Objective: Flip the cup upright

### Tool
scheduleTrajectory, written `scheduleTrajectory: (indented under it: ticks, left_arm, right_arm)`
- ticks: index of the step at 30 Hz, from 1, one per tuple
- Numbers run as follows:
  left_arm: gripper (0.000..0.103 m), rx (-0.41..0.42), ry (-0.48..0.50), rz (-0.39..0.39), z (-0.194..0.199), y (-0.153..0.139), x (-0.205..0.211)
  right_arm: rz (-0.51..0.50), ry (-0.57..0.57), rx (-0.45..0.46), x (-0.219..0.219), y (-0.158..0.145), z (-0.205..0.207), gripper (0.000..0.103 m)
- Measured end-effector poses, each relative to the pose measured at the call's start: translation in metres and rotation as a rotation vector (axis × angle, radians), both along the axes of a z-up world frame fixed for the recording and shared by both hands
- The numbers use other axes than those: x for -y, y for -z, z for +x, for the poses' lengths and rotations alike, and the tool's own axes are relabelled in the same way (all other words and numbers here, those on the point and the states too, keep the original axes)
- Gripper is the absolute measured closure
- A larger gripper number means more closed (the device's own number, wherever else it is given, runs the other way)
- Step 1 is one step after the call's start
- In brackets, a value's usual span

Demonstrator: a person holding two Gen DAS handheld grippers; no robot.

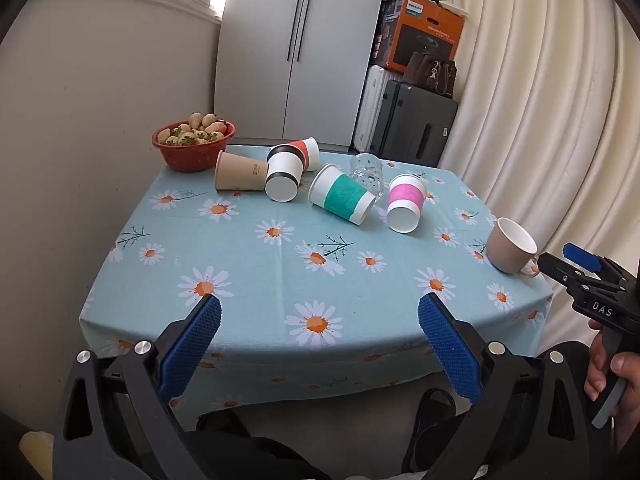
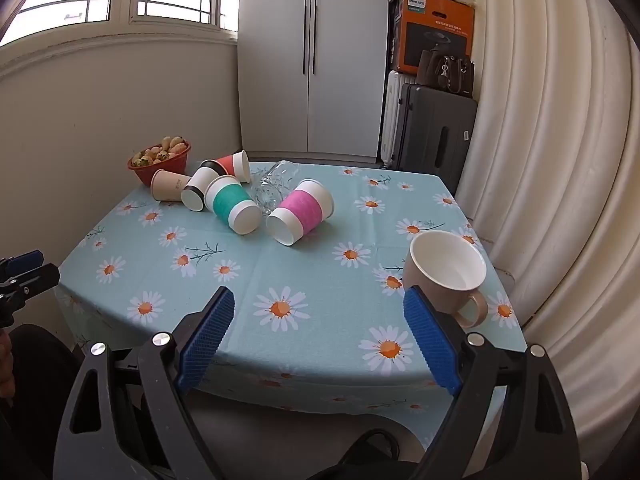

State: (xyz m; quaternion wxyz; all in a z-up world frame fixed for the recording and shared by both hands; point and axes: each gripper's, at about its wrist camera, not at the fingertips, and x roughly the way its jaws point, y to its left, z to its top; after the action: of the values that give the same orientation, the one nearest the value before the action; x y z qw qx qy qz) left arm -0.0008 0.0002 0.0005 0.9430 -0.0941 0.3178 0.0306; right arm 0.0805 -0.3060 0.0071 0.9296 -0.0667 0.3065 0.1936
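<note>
Several paper cups lie on their sides at the far part of the table: a pink-banded cup (image 1: 405,205) (image 2: 301,211), a green-banded cup (image 1: 343,199) (image 2: 232,204), a black-and-white cup (image 1: 283,178) (image 2: 199,190), a brown cup (image 1: 237,171) (image 2: 170,185) and a red cup (image 1: 305,152) (image 2: 235,165). A clear glass (image 1: 369,172) (image 2: 274,186) lies among them. A beige mug (image 1: 512,245) (image 2: 445,276) stands upright at the right edge. My left gripper (image 1: 319,320) is open and empty over the near edge. My right gripper (image 2: 319,314) is open and empty, its right finger just in front of the mug.
A red bowl of fruit (image 1: 193,145) (image 2: 161,160) stands at the far left corner. The table carries a blue daisy tablecloth (image 1: 280,272) (image 2: 320,280). A wall is on the left, a curtain on the right, a cabinet and suitcases behind.
</note>
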Motion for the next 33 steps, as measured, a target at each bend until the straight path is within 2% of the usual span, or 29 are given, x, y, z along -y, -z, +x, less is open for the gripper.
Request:
scheduleTrajectory:
  ticks: [33]
  left_arm:
    - [0.006,-0.011,0.0,0.0,0.0,-0.0002,0.0013]
  right_arm:
    - [-0.012,0.001,-0.002,0.0006,0.0014,0.0008,0.017]
